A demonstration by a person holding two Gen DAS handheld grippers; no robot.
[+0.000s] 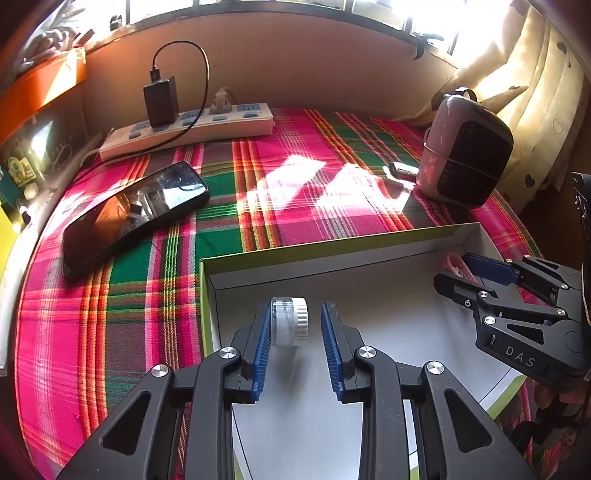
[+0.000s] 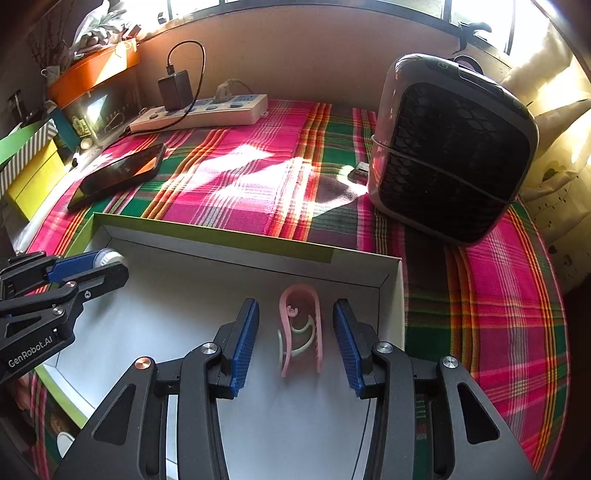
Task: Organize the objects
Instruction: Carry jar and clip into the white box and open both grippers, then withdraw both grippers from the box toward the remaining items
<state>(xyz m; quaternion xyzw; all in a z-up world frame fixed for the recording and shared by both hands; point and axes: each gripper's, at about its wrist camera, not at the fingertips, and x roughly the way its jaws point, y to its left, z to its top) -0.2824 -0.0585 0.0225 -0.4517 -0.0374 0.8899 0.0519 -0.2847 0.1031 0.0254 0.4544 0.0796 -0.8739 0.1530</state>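
Release step, seemingly: left gripper [image 1: 295,332] parted around clear white-capped plastic jar [image 1: 290,321], right gripper [image 2: 295,339] parted around pink plastic clip [image 2: 300,328], both inside shallow white green-edged cardboard box [image 1: 332,254]. Next, probably: withdrawing without nudging either.

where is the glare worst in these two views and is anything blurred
Left wrist view: the window and curtain are blown out, with sun patches on the plaid cloth; the small jar looks slightly smeared. Right wrist view: the same washed-out cloth, and the pink clip is soft.
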